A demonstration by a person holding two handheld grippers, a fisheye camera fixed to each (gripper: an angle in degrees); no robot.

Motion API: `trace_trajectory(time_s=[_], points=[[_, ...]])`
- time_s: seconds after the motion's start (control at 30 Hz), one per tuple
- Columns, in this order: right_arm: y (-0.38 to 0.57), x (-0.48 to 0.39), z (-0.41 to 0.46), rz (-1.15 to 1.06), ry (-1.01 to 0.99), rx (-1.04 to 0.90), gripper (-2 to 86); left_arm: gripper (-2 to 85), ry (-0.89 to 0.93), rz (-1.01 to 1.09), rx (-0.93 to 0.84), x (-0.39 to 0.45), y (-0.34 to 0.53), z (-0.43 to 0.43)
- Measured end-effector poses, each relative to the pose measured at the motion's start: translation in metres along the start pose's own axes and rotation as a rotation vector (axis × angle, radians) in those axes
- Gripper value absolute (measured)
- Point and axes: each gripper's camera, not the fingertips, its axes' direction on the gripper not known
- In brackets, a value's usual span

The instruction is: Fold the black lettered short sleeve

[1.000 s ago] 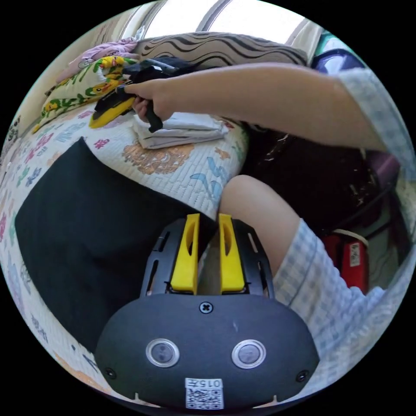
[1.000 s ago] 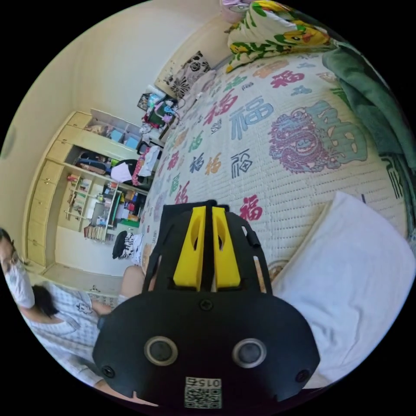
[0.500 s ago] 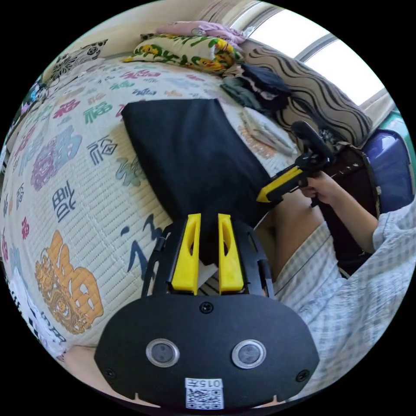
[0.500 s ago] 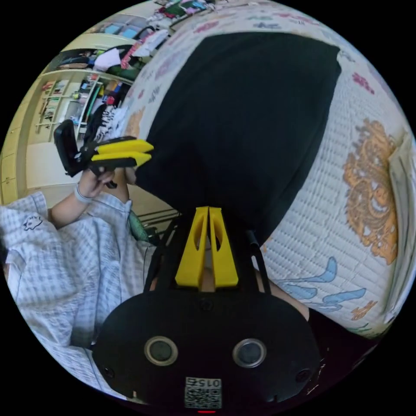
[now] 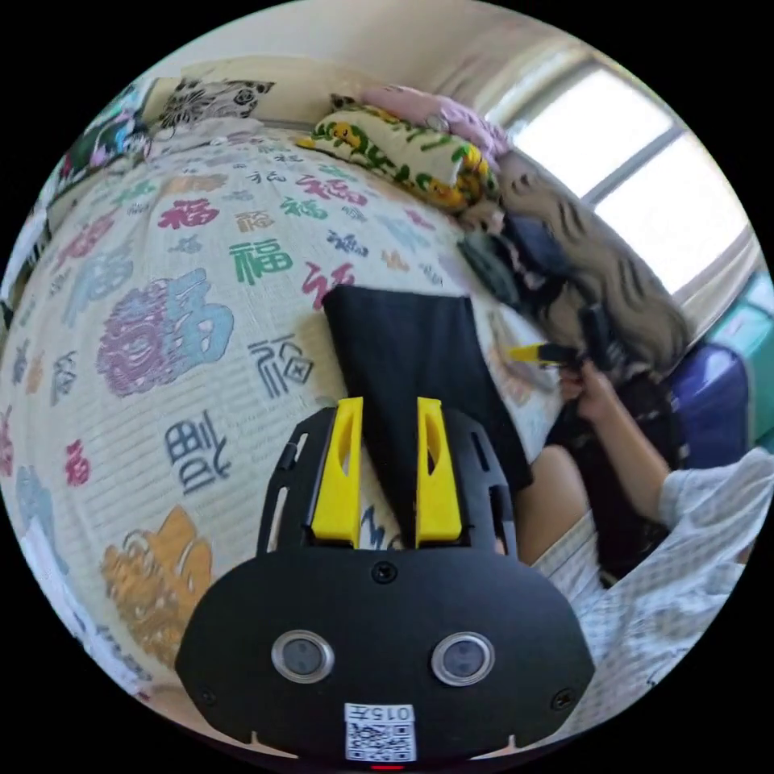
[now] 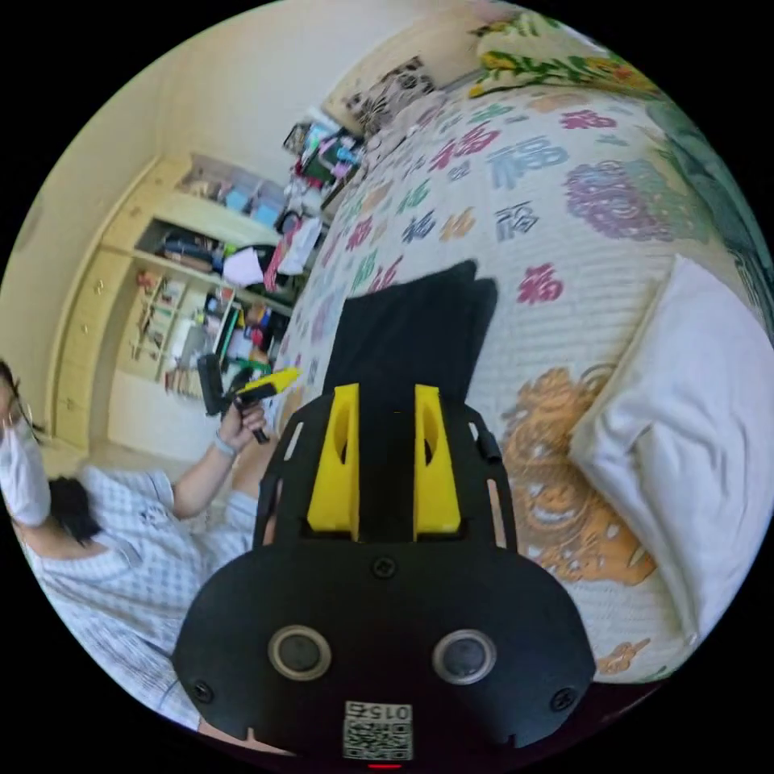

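A: On the bed, mid-quilt (image 5: 145, 266) w/ the big printed characters, lies the black lettered short sleeve (image 5: 411, 363), already folded to a narrow oblong, plain side up; no lettering showing.

B: Same in the right gripper view: black shirt (image 6: 411, 339) flat on the quilt (image 6: 564, 242), long axis running away from the cam.

A: Left gripper (image 5: 387, 419)?

B: Jaws set apart w/ a clear gap, nothing between them. It hangs over the near end of the shirt; can't tell if it touches the cloth. It's also seen in the right gripper view (image 6: 278, 379), held up in a hand (image 6: 242, 419) off the bed edge; there too blurred to judge the jaws.

A: Right gripper (image 6: 385, 407)?

B: Also gapped, empty, aimed at the shirt's near end. In the left gripper view it's (image 5: 524, 352) past the far side of the shirt, in the person's hand (image 5: 584, 395), by the clothes heap (image 5: 516, 258).

A: Other stuff?

B: Folded white item (image 6: 693, 451) on the quilt beside the shirt, apart from it. Yellow-green print pillow (image 5: 395, 153) at the head end, wavy-striped cushion (image 5: 613, 282) under the window (image 5: 637, 177). Shelves (image 6: 185, 322) w/ clutter across the room. Person in a checked top (image 6: 121, 548).
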Motion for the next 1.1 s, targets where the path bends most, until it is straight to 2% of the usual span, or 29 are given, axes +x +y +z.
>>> trace_trajectory(time_s=[0.07,0.17,0.3,0.5,0.6,0.67,0.9,1.1], points=[[-0.026,0.024,-0.019,0.067,-0.01,0.062,11.8,12.2,0.254,-0.064,0.105,-0.065,-0.029,0.0],[-0.051,0.048,-0.028,0.138,-0.004,0.077,13.2,12.6,0.435,-0.188,0.15,-0.137,-0.058,0.02],[-0.07,0.068,-0.027,0.199,-0.042,0.004,13.7,13.6,0.45,-0.236,0.097,-0.188,-0.082,0.048],[-0.086,0.083,-0.027,0.256,-0.186,-0.052,10.8,14.1,0.567,-0.256,0.027,-0.236,-0.105,0.093],[-0.09,0.084,-0.025,0.265,-0.268,-0.077,9.2,11.6,0.649,-0.266,0.001,-0.252,-0.111,0.114],[-0.091,0.079,-0.024,0.256,-0.317,-0.098,7.6,6.2,0.697,-0.274,-0.034,-0.26,-0.113,0.125],[-0.084,0.015,-0.061,0.047,-0.247,-0.085,5.7,2.9,0.586,-0.012,-0.024,-0.235,-0.12,0.079],[-0.099,-0.065,-0.097,-0.106,-0.105,0.023,5.6,2.2,0.454,0.164,0.134,-0.202,-0.143,0.009]])
